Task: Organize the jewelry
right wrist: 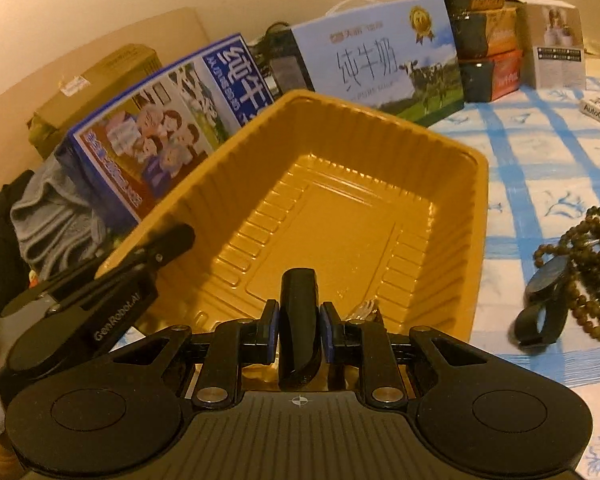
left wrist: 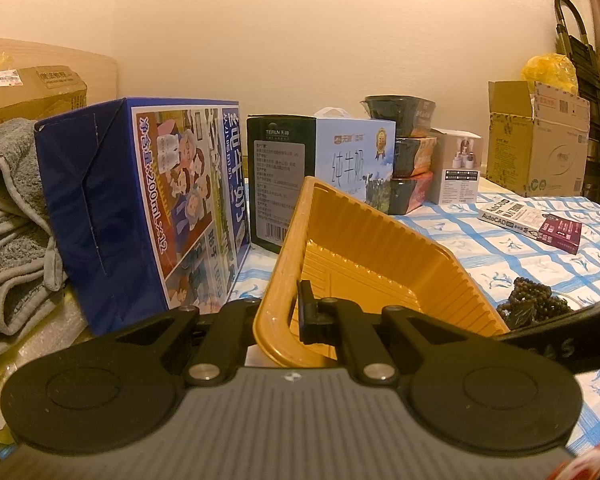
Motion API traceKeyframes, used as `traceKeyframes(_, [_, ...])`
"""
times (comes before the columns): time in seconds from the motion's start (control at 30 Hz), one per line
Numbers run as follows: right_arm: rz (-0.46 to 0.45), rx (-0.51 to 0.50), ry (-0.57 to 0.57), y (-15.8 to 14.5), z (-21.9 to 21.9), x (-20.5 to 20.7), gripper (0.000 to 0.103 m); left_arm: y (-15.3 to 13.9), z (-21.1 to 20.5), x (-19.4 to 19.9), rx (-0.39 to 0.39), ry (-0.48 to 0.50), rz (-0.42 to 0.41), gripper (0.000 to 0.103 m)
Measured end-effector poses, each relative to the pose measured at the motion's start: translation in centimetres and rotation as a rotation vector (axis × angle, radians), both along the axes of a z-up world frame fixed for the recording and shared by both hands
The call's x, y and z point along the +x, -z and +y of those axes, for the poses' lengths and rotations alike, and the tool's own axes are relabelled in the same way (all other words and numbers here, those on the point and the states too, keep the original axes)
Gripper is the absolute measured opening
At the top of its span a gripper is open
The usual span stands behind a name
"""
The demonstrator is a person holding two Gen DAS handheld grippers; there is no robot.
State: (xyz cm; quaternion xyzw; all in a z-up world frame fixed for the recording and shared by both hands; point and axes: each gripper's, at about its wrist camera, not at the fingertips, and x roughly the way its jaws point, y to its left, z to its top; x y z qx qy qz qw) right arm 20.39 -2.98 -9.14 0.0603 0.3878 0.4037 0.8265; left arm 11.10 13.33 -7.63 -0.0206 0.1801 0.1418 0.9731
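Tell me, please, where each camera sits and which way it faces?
Left wrist: on the left gripper, shut on the tray rim, facing the milk boxes and wall.
Right wrist: on the right gripper, shut on a black band, looking down into the tray; the left gripper shows at left.
Shared: tray, milk boxes, beads, checked cloth.

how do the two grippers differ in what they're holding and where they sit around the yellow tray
The left gripper is shut on the yellow tray's thin side wall, at the rim; the right gripper is shut on a black band, a thicker object, so its jaws stand wider. The left gripper clamps at the tray's edge; the right gripper hangs over the tray's near end. Both are black two-finger grippers gripping something.
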Motion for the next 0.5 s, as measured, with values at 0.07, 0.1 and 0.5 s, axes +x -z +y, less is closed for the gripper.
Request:
traceKeyframes(0.07, [0.003, -0.006, -0.002, 0.3, 0.1, 0.0, 0.022, 0.0, 0.0, -0.1, 0.0, 0.0, -0.001, 0.006])
traceKeyframes(0.1, [0.001, -0.01, -0.003, 0.4, 0.2, 0.1, 0.022, 0.0, 0.0, -0.1, 0.0, 0.0, -0.001, 0.006])
traceKeyframes(0.5, [-0.016, 0.044, 0.041, -0.5, -1.7, -0.5, 0.046, 0.1, 0.1, 0.0, 0.003, -0.004, 0.006, 0.007])
